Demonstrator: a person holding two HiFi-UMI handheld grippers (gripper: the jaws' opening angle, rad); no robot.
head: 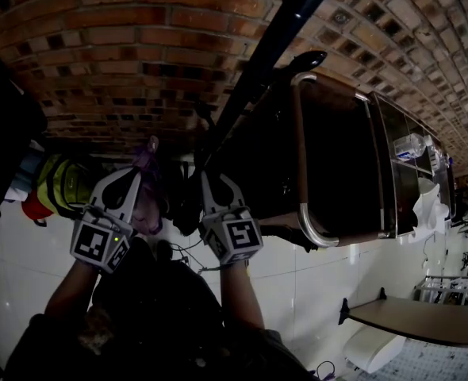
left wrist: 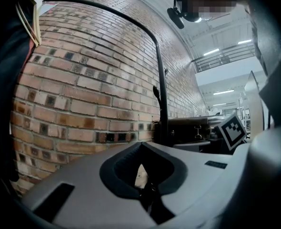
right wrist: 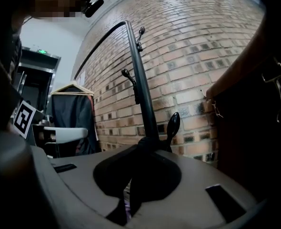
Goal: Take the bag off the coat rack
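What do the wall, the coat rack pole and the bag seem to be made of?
Wall: brick, red-brown, rough and matt, with pale mortar lines.
Coat rack pole: probably metal, painted glossy black; it is thin and shows a sheen along its length.
Bag: perhaps leather or an imitation, dark brown, smooth, with small metal clips; I cannot tell which.

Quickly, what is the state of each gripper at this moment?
Left gripper: shut; whether it grips anything cannot be told.
Right gripper: shut on a black strap.
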